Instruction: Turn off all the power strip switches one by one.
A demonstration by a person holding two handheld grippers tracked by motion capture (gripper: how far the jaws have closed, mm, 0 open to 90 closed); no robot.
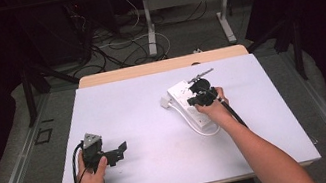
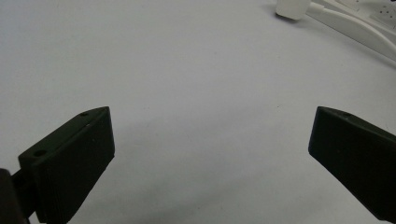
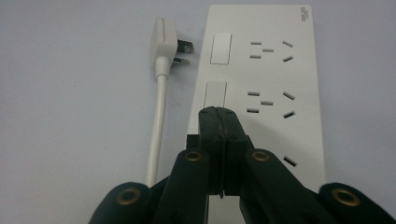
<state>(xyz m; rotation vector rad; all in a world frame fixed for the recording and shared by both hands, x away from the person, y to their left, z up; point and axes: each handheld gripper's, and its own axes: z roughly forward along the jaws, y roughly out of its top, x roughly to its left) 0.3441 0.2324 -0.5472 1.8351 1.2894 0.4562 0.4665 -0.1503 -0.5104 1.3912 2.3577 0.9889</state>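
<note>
White power strip [image 3: 261, 88] lying flat on the pale table [image 1: 149, 139], right of centre, long side running away from the person. Two rocker switches [image 3: 220, 48] down one edge, socket holes beside them. Own plug [image 3: 164, 44] resting just beside the strip's far end, prongs turned toward it, white cable [image 3: 156, 135] trailing back alongside. Right gripper [image 3: 218, 114] directly over the strip, jaws pressed tight together with nothing between them, tips at the lower end of the nearer switch; contact hard to judge. Left gripper [image 1: 119, 149] well apart at the table's near left, jaws spread wide over bare tabletop, pinching nothing.
</note>
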